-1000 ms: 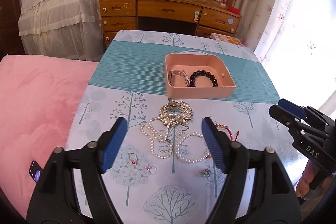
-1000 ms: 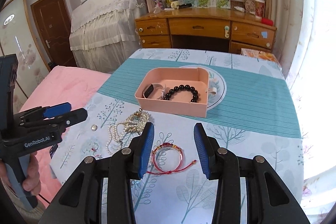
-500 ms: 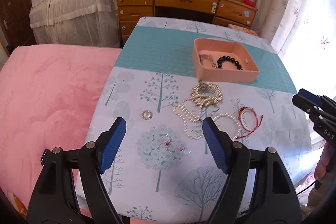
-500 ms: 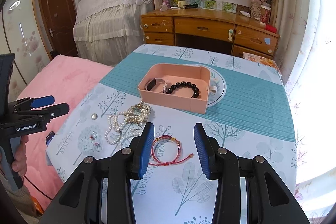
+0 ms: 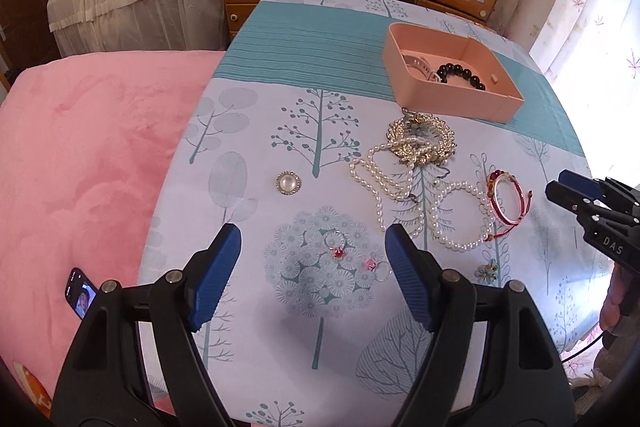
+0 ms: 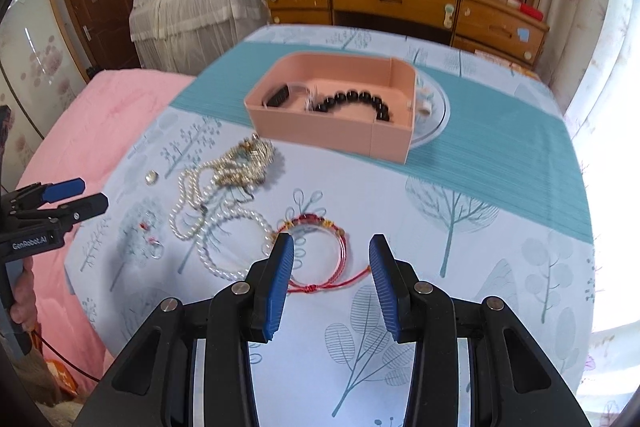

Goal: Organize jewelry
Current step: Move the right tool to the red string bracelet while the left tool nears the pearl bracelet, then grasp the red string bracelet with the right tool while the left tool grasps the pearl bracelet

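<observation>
A pink tray (image 5: 448, 99) (image 6: 320, 129) on the table holds a black bead bracelet (image 5: 460, 75) (image 6: 356, 101) and a watch (image 5: 418, 63). In front of it lie a gold necklace (image 5: 420, 139) (image 6: 244, 163), a pearl strand (image 5: 400, 187) (image 6: 208, 211), a red cord bracelet (image 5: 508, 203) (image 6: 320, 251), a round pearl brooch (image 5: 288, 182) (image 6: 151, 177), two small rings (image 5: 336, 245) and a flower charm (image 5: 488, 270). My left gripper (image 5: 312, 279) is open above the rings. My right gripper (image 6: 330, 283) is open, just above the red bracelet's near edge.
The table wears a tree-print cloth (image 5: 320, 307) with a teal band. A pink bed (image 5: 80, 167) adjoins the table's left side, with a phone (image 5: 80, 297) on it. A wooden dresser (image 6: 400, 3) stands behind. A glass plate (image 6: 434, 115) lies under the tray's right end.
My left gripper has pulled back and left, then come forward toward the rings. My right gripper has moved down and forward, close over the red bracelet. Both stay open.
</observation>
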Tool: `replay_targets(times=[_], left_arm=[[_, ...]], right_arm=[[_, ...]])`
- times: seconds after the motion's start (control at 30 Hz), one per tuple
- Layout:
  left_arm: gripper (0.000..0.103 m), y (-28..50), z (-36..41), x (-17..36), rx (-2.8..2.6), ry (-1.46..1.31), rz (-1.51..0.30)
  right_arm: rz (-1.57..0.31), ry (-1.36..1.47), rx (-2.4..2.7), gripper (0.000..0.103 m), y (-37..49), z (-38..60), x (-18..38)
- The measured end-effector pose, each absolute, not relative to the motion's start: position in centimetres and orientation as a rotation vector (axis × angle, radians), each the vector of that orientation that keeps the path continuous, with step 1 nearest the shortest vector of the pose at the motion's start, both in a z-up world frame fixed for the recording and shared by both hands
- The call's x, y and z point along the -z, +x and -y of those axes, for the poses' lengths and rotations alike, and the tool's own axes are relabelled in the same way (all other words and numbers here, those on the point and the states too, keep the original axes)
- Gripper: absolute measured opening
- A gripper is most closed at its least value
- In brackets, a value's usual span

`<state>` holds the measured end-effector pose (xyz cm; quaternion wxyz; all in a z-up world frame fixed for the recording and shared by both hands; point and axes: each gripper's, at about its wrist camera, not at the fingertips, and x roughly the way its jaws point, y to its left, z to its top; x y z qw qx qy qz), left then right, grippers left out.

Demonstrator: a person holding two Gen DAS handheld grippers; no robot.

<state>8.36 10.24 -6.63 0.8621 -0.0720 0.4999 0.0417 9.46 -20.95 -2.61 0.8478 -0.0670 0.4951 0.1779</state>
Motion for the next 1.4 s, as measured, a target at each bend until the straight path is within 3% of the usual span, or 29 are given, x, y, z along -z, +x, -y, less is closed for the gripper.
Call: replay_targets(times=[0.37,0.7,0.83,0.9,0.93,1.07,1.4], left_arm=[[0.071,10.2,-7.0,8.6,0.020,-0.108,-1.084],[0.069,11.4,-2.7,9.1,0.117,-0.053,-1.093],[0.057,12.0,-1.2,9.5,0.136,-0.041,-1.125],[0.051,12.4,-0.7,9.9,0.141,-0.045,-1.148],[0.046,12.5,-0.5,10.1,0.145,-0.050,-1.159],[0.026,13.3,0.1,10.6,0.164,-0.042,-1.194],[0.021,17.3,1.6,11.2,0.258,0.157,-1.244]], right_arm=[[-1.178,-0.148,-0.387,0.040,12.1,20.5,8.0],[-1.154,-0.258,-0.423,0.040,12.9,18.1,9.1],[-1.120,-0.305,-0.444,0.037,13.2,17.6,9.3],[-1.109,-0.313,-0.445,0.025,13.4,17.7,9.3],[-1.105,-0.317,-0.434,0.014,13.5,17.8,9.3],[-1.107,-0.275,-0.423,0.010,13.4,18.8,9.3],[-1.105,-0.104,-0.390,0.010,10.4,23.7,9.1]])
